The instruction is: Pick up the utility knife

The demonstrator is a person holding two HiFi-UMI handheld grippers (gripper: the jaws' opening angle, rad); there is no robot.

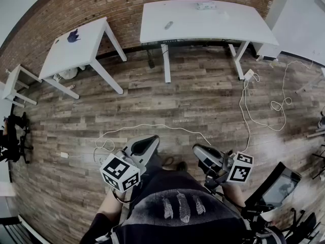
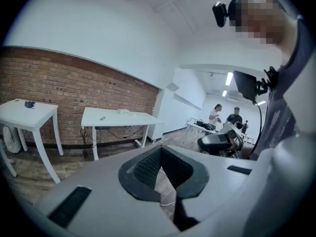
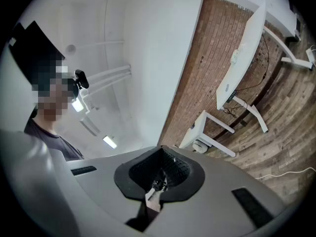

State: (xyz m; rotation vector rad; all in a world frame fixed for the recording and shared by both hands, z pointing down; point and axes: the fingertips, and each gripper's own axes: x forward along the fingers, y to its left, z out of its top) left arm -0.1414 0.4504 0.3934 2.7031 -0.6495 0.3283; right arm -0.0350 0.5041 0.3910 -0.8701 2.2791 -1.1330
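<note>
My left gripper (image 1: 145, 146) has its jaws clenched together with nothing between them. My right gripper (image 1: 204, 152) is clenched the same way and grips nothing. Both hang over the wooden floor (image 1: 193, 100), well apart from the long white counter (image 1: 228, 29) by the brick wall (image 1: 101, 4). What looks like the utility knife (image 1: 168, 25), a grey thing too small to be sure of, lies on that counter. A pale object (image 1: 205, 5) lies nearer the wall.

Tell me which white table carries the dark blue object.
The smaller table, left in the head view; the wider table holds a grey item and a pale item.
</note>
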